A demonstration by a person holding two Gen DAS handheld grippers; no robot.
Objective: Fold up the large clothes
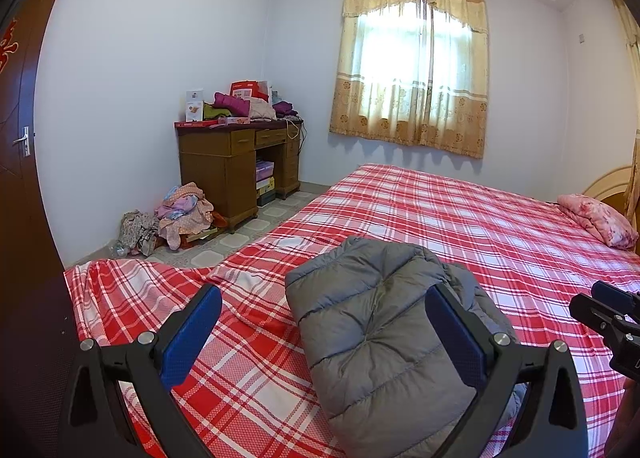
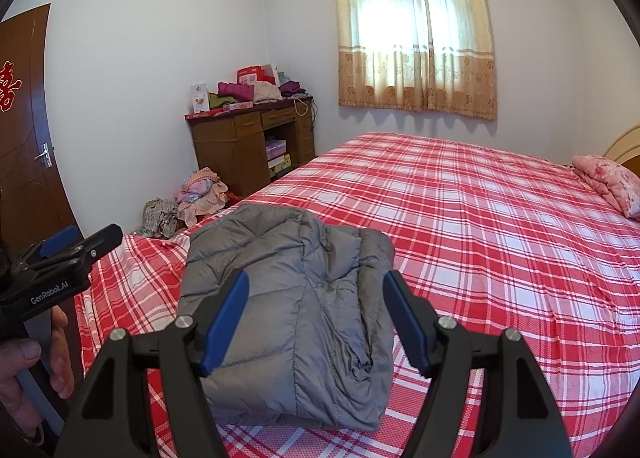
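Two grippers, left gripper (image 1: 324,332) and right gripper (image 2: 316,322), poised with jaws spread and pinching nothing above folded grey puffer jacket (image 2: 288,306) near corner of plaid bed (image 2: 500,225); likely to puff open or slide off.

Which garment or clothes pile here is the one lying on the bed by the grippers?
The folded grey puffer jacket; the other clothes are heaped on the floor or stacked on the desk.
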